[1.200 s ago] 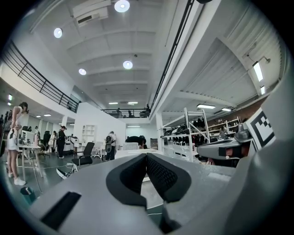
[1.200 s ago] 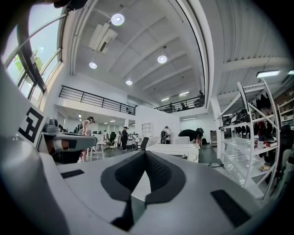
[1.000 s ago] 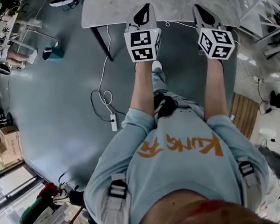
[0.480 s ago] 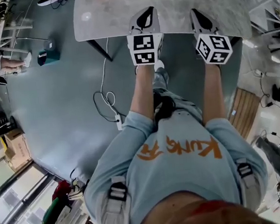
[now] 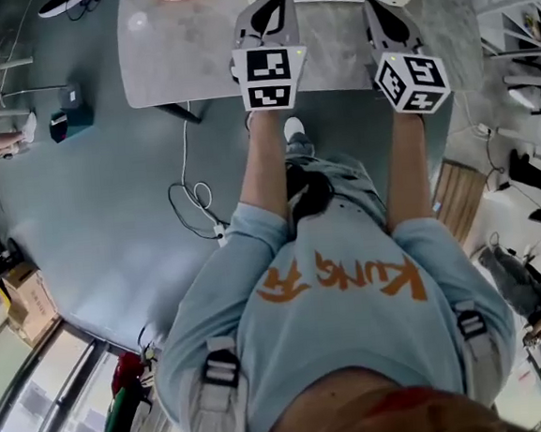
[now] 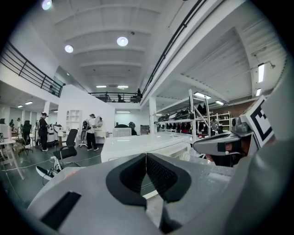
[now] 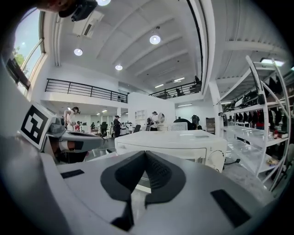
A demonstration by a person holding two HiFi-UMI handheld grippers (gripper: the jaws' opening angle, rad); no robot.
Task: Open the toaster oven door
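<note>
The left gripper (image 6: 146, 158) is closed pad to pad with nothing between its jaws. The right gripper (image 7: 145, 156) is likewise closed and empty. Both are held about level, side by side, just short of the white box-shaped metal toaster oven (image 7: 171, 142) and not touching it. The oven stands on the grey stone-pattern tabletop (image 5: 172, 59) with its front toward the grippers. A round white control dial (image 7: 215, 159) sits at the right end of that front. The door handle is hidden behind the jaws and not confirmed.

Assessment: the door is rigid, smooth and probably glass-paned. The oven body looks light enough to slide when pulled. Recommended hold is the handle at the door's upper edge, with the other gripper steadying the oven's top.
</note>
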